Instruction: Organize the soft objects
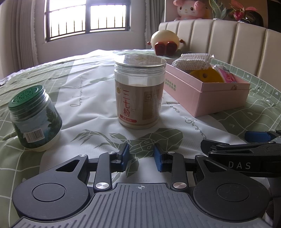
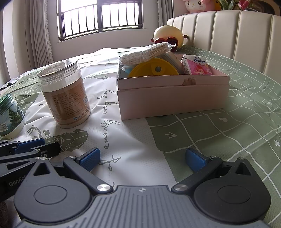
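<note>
A pink box point(image 1: 210, 94) point(image 2: 172, 94) stands on the bed. It holds a bag of cotton swabs point(image 1: 193, 60) point(image 2: 140, 54), a yellow disc point(image 1: 207, 74) point(image 2: 154, 68) and a pink tissue pack point(image 2: 196, 65). My left gripper point(image 1: 141, 156) is low over the sheet in front of a clear jar with a beige label point(image 1: 139, 91) point(image 2: 66, 94). Its jaws are partly open with nothing between them. My right gripper point(image 2: 142, 157) stands wide open and empty, short of the box's front wall.
A green-lidded jar point(image 1: 33, 117) point(image 2: 8, 117) leans at the left. A cream egg-shaped plush toy point(image 1: 165, 42) point(image 2: 168, 34) sits behind the box by the padded headboard point(image 2: 228, 31). A pink plush toy point(image 1: 189, 8) sits on top of the headboard.
</note>
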Available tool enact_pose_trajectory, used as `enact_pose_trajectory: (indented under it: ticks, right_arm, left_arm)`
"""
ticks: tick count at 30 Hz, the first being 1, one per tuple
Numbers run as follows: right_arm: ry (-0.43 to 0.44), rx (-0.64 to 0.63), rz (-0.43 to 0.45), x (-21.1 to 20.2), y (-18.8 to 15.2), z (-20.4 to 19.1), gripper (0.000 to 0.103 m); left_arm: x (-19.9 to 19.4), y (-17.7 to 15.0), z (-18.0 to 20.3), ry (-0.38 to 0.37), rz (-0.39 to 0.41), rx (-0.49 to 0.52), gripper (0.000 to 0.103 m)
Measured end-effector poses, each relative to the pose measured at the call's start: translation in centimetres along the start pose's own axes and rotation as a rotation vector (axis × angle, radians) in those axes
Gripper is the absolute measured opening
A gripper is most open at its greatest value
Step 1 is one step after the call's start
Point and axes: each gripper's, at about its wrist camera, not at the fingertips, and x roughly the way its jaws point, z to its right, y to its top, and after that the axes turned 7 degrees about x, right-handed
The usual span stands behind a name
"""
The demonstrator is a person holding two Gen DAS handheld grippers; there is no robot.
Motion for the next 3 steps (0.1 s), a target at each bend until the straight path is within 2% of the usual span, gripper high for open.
enact_pose_trajectory:
  ticks: [3]
  right_arm:
    - [0.000,0.000,0.000,0.00,0.00,0.00,0.103]
  left_arm:
    - [0.00,0.00,0.00,0.001,0.000,0.000,0.034]
